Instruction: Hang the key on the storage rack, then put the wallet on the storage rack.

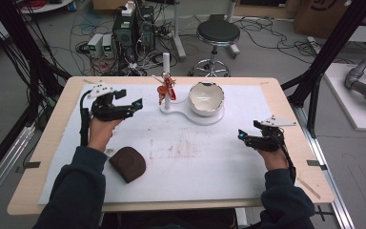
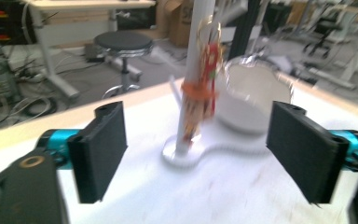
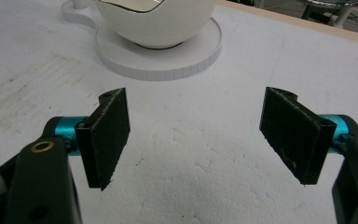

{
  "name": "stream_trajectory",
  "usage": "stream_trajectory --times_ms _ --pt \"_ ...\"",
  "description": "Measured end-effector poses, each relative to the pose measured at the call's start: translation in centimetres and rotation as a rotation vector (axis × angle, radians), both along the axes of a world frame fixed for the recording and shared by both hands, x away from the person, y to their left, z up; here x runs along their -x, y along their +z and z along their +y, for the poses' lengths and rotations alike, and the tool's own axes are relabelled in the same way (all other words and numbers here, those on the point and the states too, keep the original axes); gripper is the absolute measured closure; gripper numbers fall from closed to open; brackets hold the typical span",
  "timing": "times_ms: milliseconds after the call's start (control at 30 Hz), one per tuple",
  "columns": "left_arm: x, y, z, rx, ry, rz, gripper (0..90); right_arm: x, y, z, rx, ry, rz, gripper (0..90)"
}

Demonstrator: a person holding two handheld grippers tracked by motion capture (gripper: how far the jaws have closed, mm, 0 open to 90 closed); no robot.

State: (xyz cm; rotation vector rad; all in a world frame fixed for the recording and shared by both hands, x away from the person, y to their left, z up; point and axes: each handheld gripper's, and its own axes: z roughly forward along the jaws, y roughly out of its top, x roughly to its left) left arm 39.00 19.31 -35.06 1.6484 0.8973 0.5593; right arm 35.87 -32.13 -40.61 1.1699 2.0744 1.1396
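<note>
A red and gold ornament [image 1: 166, 89] hangs against a white upright post [image 1: 166, 71] at the upper middle of the high view, its long axis vertical, running down the post toward the white stand base [image 1: 181, 114]. In the left claw view the ornament [image 2: 208, 70] sits top centre, straight ahead between the two black pads, but well beyond them. The left claw [image 1: 132, 104] is at the upper left of the high view, pointing rightward at the post; its jaws stand wide apart with nothing between them. That claw is clearly the nearer one: the ornament lies just to its right and slightly above it in the frame. A level approach along the counter [image 1: 52, 124] would likely bring the pads to either side of the post.

Beside the post, on the same stand, rests a white bowl [image 1: 206, 98] with a jagged rim. The right claw [image 1: 244, 136] rests at the right middle, jaws spread and empty, well apart from the stand. A brown pouch [image 1: 128, 163] lies at the lower left.
</note>
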Motion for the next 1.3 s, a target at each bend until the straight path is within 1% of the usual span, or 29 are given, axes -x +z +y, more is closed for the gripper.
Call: stream_trajectory --times_ms 100,167,200,333,433,600,633,733,833,967,1033,1067,1100,1167,1300 --pt "1.4 -1.3 0.6 -0.024 0.015 0.003 18.2 0.0 0.0 0.1 -0.001 0.001 0.003 24.5" --pt "1.9 -2.1 1.0 -0.018 0.018 0.008 18.2 -0.1 0.0 0.0 0.0 0.0 -0.003 24.5" --pt "2.2 -2.7 1.2 -0.005 0.019 0.015 18.2 -0.1 0.0 0.0 -0.003 -0.002 -0.001 24.5" --pt "3.0 -4.2 1.9 0.004 0.023 0.023 18.2 0.0 0.0 0.0 -0.003 -0.01 0.0 24.5" --pt "3.4 -4.7 2.4 0.014 0.034 0.023 18.2 0.1 0.1 0.0 0.001 -0.008 -0.002 24.5" --pt "3.9 -4.9 2.8 0.02 0.045 0.017 18.3 0.2 0.1 0.2 0.006 -0.004 -0.005 24.5" --pt "4.0 -5.0 2.8 0.016 0.044 0.018 18.3 0.2 0.1 0.2 0.006 -0.004 -0.005 24.5" --pt "4.3 -5.1 3.0 0.027 0.022 0.028 18.4 0.1 0.1 0.2 0.004 -0.008 -0.007 24.5" --pt "4.4 -5.3 3.2 0.028 0.006 0.048 18.4 0.2 0.1 0.2 0.005 -0.007 0.001 24.5" --pt "4.4 -5.6 3.2 0.029 -0.016 0.078 18.4 0.2 0.1 0.2 0.007 -0.007 -0.002 24.5" --pt "4.5 -5.8 3.1 0.023 -0.038 0.102 18.3 0.3 0.1 0.2 0.004 -0.006 0.0 24.5" --pt "4.5 -6.0 3.0 0.013 -0.052 0.12 18.3 0.3 0.0 0.2 0.007 -0.006 -0.003 24.5" --pt "4.5 -6.2 2.9 0.009 -0.058 0.128 18.3 0.4 0.0 0.1 0.007 -0.001 -0.004 24.5" --pt "4.6 -6.5 2.9 -0.001 -0.07 0.158 18.4 0.4 0.0 0.2 0.004 -0.001 -0.001 24.5" --pt "4.8 -6.8 3.2 0.004 -0.097 0.219 18.7 0.5 0.1 0.3 0.012 0.019 -0.012 24.6"
